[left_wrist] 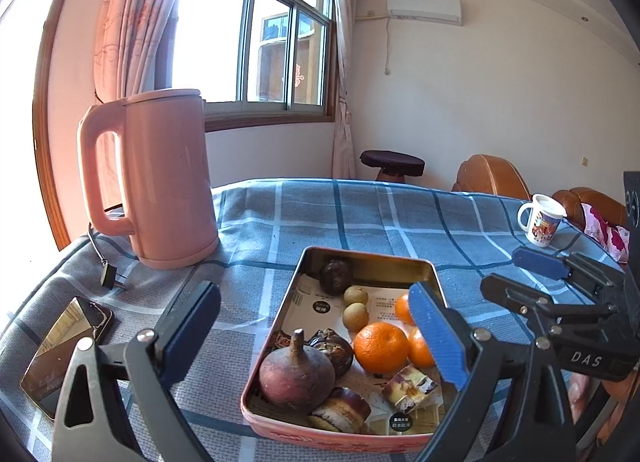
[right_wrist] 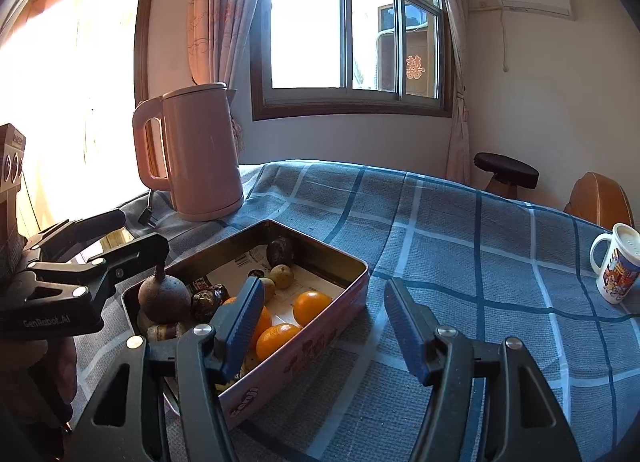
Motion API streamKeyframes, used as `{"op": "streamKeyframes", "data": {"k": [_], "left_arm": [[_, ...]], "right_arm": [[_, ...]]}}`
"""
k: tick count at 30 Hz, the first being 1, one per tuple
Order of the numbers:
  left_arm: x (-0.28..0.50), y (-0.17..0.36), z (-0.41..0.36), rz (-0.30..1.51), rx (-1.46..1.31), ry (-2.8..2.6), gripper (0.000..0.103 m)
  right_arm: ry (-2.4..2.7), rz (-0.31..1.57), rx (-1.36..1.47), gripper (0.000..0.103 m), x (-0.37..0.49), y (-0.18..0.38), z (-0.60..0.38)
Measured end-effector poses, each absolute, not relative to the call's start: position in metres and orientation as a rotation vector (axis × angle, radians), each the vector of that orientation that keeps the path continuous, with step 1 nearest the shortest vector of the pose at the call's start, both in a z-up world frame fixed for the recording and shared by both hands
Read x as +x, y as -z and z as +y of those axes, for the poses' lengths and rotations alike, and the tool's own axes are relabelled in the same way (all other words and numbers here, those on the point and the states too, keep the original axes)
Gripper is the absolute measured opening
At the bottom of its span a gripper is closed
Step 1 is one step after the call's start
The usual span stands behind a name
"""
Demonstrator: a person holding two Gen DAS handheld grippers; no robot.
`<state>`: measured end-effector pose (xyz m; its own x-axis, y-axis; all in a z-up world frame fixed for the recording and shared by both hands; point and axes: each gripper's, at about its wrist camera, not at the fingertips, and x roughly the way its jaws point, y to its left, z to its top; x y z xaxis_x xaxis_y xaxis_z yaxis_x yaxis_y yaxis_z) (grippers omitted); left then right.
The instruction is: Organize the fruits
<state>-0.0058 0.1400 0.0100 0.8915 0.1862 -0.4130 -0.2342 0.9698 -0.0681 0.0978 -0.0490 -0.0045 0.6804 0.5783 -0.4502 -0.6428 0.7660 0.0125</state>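
Observation:
A pink metal tin [left_wrist: 276, 432] [right_wrist: 304, 358] sits on the checked tablecloth. It holds oranges [left_wrist: 381, 347] [right_wrist: 312, 305], a large brown pear-like fruit [left_wrist: 296, 376] [right_wrist: 164, 298], two small round tan fruits [left_wrist: 355, 316] [right_wrist: 282, 276], a dark round fruit [left_wrist: 336, 276] [right_wrist: 280, 250] and wrapped snacks [left_wrist: 408, 386]. My left gripper [left_wrist: 320, 338] is open and empty, its fingers straddling the tin's near left part. My right gripper [right_wrist: 324, 326] is open and empty over the tin's right wall; it also shows in the left wrist view [left_wrist: 516, 274].
A pink kettle [left_wrist: 160, 182] [right_wrist: 196, 154] stands at the back left with its plug [left_wrist: 108, 276] on the cloth. A phone [left_wrist: 60, 354] lies at the near left. A printed mug [left_wrist: 540, 222] [right_wrist: 616, 266] stands at the right. Chairs and a stool stand beyond the table.

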Motion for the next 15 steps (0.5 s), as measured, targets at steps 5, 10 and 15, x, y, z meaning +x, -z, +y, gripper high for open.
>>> {"op": "streamKeyframes", "data": {"k": [5,10,15], "left_arm": [[-0.006,-0.011,0.133,0.415,-0.106,-0.213,0.099],[-0.006,-0.012,0.127,0.415,-0.094,-0.209,0.099],[-0.006,-0.013,0.126,0.415,-0.095,-0.209,0.099]], "right_arm": [[-0.671,0.42,-0.124,0.076,0.09,-0.005,-0.064],[-0.667,0.411,-0.119,0.076,0.088,-0.007,-0.068],[-0.662,0.415,-0.115,0.076,0.087,-0.006,-0.073]]}}
